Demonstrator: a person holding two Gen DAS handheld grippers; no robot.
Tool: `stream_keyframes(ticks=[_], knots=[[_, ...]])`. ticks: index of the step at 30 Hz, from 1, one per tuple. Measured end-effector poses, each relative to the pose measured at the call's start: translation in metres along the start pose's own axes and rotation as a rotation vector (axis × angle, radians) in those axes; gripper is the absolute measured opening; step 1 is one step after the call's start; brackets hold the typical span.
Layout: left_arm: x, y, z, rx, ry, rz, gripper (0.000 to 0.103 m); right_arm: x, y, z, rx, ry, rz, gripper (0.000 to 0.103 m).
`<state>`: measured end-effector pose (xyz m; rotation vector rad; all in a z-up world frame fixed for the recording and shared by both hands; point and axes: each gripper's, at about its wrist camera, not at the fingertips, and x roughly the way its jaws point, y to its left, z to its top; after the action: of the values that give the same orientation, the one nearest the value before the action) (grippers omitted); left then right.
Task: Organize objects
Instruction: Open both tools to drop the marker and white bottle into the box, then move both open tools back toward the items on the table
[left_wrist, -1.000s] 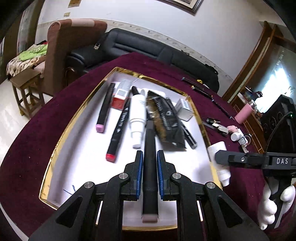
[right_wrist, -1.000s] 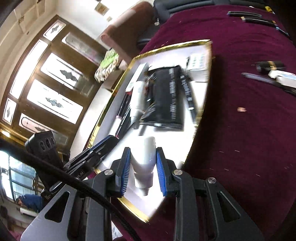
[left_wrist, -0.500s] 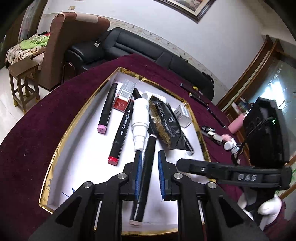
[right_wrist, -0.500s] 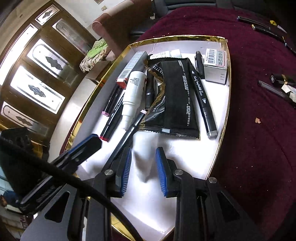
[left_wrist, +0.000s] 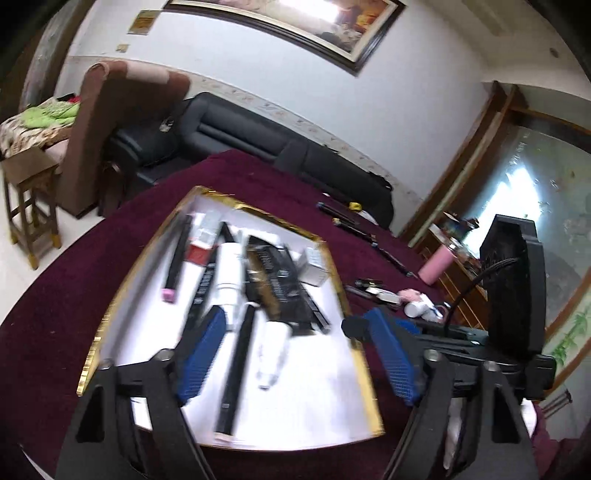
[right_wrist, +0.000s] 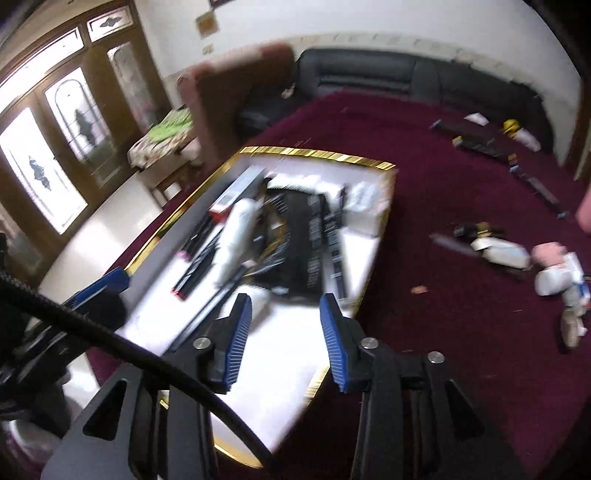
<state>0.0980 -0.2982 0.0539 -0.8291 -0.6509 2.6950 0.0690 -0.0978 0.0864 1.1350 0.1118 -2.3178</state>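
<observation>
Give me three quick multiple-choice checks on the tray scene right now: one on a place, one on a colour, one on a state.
1. Where does the black marker lie?
A. on the cloth beside the tray
B. in the gold-rimmed tray
C. on the sofa

2. What colour is the cloth under the tray?
A. maroon
B. green
C. grey

3. How is the left tool?
A. clamped on the marker
B. clamped on the white tube
C. jaws apart, nothing gripped

Answers:
1. B: the marker rests on the tray's white floor, beside the white tube.
2. A: dark red cloth surrounds the tray.
3. C: its jaws are opening, blue pads clear of the marker and tube lying below.
</observation>
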Motion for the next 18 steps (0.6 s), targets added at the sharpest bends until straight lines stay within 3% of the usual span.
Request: stream_keyframes(ticks=[7, 18], knots=[[0.02, -0.05, -0.007, 0.099, 0.066, 0.007, 0.086, -0.032, -0.046, -0.009, 0.048, -0.091, -0.146, 0.041], [0.064, -0.128, -0.02, 0.224, 0.174, -0.035, 0.086, -0.062, -0.123, -0.031, 0.144, -0.133, -0.3, 0.044]])
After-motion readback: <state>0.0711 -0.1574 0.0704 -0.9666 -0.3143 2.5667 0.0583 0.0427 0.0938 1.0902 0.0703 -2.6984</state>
